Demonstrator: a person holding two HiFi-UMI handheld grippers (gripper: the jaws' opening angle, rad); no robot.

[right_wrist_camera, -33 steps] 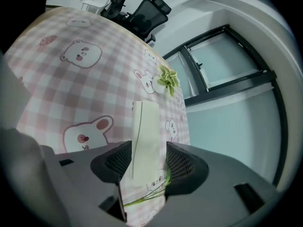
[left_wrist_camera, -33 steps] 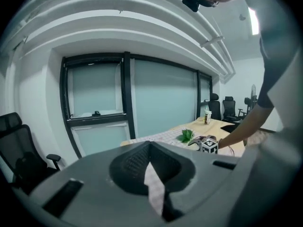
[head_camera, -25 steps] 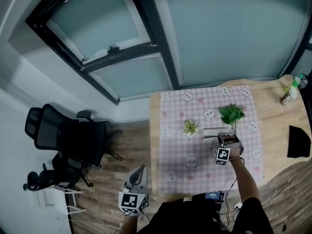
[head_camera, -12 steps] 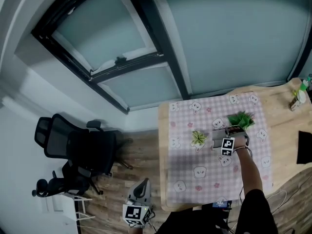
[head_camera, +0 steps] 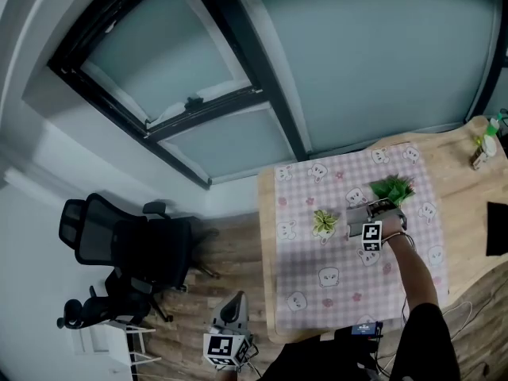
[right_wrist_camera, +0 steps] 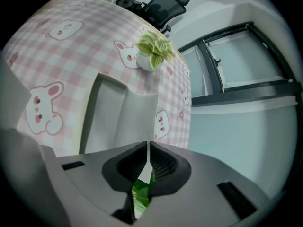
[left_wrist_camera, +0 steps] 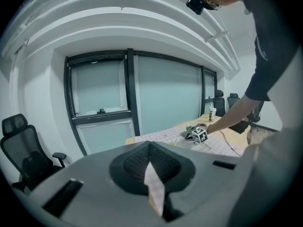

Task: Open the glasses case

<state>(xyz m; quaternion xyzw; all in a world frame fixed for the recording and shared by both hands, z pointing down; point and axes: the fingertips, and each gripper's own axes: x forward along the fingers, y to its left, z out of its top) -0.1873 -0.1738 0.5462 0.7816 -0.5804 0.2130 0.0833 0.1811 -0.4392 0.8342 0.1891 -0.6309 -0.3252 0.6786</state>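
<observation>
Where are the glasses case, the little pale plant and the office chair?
glasses case (right_wrist_camera: 113, 115): right gripper view, its grey top face.
little pale plant (right_wrist_camera: 154, 46): right gripper view, its leaves.
office chair (head_camera: 94, 228): head view, its backrest.

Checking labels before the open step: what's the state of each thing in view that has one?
glasses case: flat on the tablecloth, looks closed.
right gripper: jaws closing, almost together, nothing seen between them; tips at the case's edge.
left gripper: jaws together, empty.
small potted plant: upright.
tall green plant: upright.
bottle: upright.
office chair: unoccupied.
</observation>
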